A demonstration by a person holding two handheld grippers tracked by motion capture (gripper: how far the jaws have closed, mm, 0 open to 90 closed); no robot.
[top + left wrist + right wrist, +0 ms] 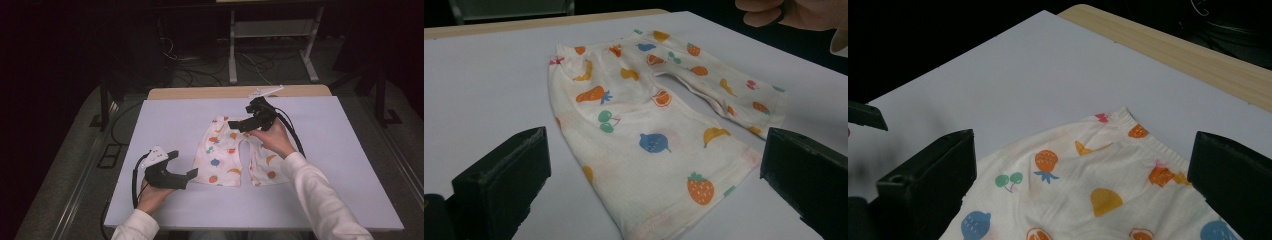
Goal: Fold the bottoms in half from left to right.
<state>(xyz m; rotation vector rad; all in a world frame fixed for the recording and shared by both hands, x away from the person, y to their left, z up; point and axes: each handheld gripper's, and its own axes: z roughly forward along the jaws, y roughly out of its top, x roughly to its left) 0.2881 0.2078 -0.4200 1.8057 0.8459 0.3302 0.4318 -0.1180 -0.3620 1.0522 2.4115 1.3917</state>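
Note:
A small pair of white trousers (225, 155) printed with coloured fruit lies flat on the pale board (170, 117), waistband at the far side and both legs pointing toward me. My left gripper (183, 164) hovers open just left of the left leg's hem. In the left gripper view the trousers (649, 115) spread out between and beyond its open jaws (653, 150). My right gripper (240, 116) is open above the waistband's right part. In the right gripper view the waistband (1128, 122) lies ahead of that gripper (1080, 160), with nothing held.
The board rests on a wooden table whose far edge (200, 92) shows behind it. A white slip (265, 91) lies on that edge near the right gripper. Cables and metal frame legs (232, 55) stand on the dark floor beyond.

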